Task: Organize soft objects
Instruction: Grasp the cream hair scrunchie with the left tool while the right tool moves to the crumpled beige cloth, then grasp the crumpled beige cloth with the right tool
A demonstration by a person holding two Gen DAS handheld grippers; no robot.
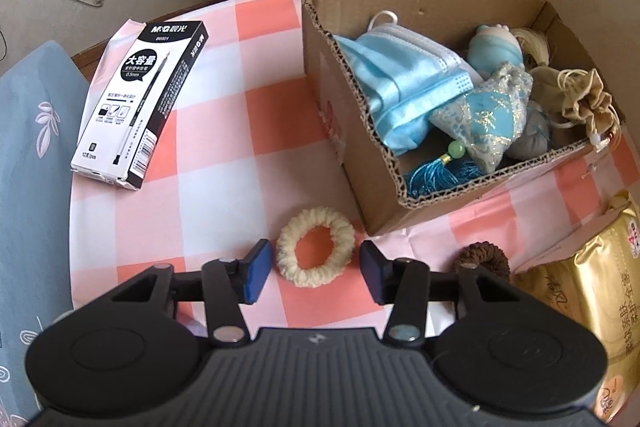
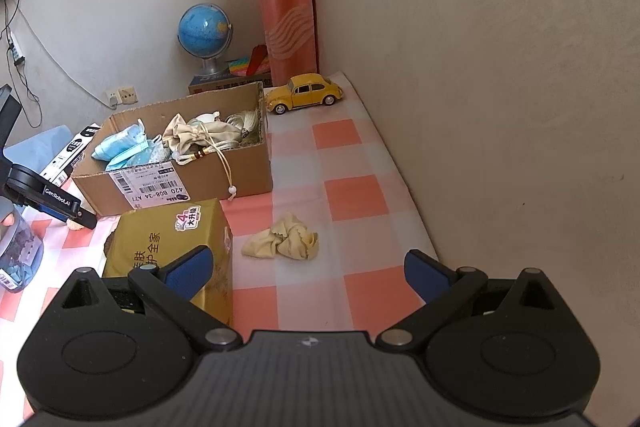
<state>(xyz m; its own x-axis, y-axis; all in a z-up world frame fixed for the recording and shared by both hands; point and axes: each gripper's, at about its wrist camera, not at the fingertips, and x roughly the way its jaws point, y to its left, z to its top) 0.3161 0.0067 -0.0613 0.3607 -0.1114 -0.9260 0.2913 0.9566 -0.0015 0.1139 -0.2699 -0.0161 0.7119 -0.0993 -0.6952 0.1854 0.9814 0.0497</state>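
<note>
Scrunchie (image 1: 315, 247): cream, fuzzy ring flat on my desk (image 1: 224, 163), box (image 1: 352, 131) at 1 o'clock.
Left claw (image 1: 316, 269): open, straddling it, empty.
Right claw (image 2: 308, 269): wide open, empty.

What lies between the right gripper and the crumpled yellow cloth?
Only bare checked tablecloth, seen in the right wrist view, separates the open right gripper from the crumpled yellow cloth.

On the checkered bench (image 2: 352, 183), a black-and-white pen box (image 1: 138, 105) lies to the left of the gold tissue pack (image 2: 168, 247), a yellow toy car (image 2: 304, 93) sits beyond it, and a blue globe (image 2: 205, 31) stands farther back.
</note>
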